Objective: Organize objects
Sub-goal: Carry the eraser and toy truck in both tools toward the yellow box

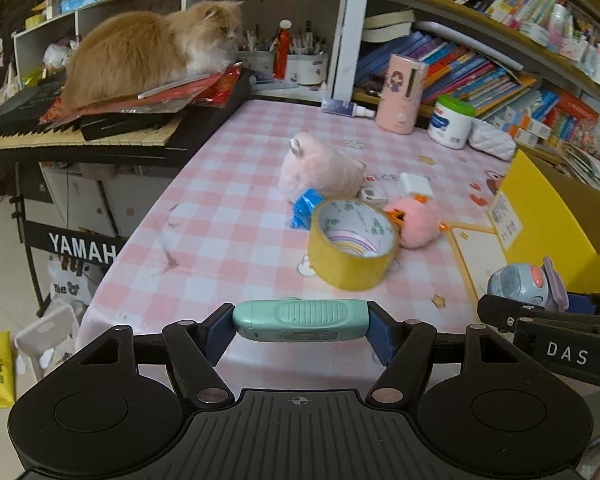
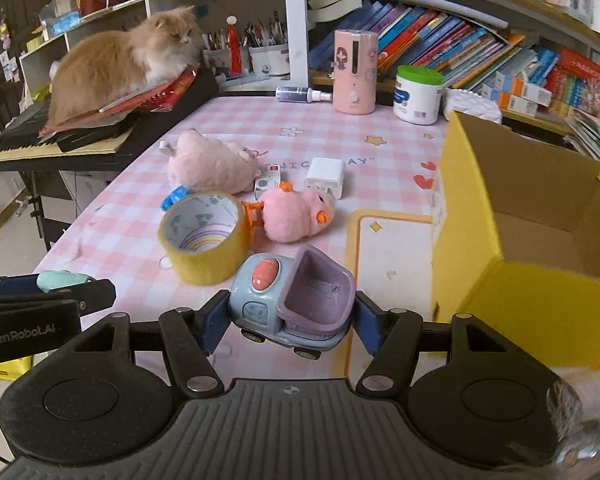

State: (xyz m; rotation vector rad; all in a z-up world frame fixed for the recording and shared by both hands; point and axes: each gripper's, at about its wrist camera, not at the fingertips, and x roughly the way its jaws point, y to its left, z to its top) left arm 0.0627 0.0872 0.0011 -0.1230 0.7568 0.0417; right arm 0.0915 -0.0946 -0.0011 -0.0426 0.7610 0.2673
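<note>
We note the counter [image 2: 300, 120] centre is crowded: tape roll [image 2: 204, 236], pink chick toy [image 2: 296, 216], pink plush [image 2: 212, 164], white charger [image 2: 325, 178] and a blue wrapper [image 1: 304, 210] lie close together, leaving only narrow gaps. We see bare cloth along the left edge and between the cluster and the back row of bottles. The yellow box [image 2: 480, 312] walls off the right side, its top open. The keyboard [image 1: 80, 136], with a cat [image 1: 148, 52] on it, blocks the left rear.

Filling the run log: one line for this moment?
left gripper: holds mint plastic device | right gripper: holds blue-purple toy truck | yellow cardboard box: open
</note>
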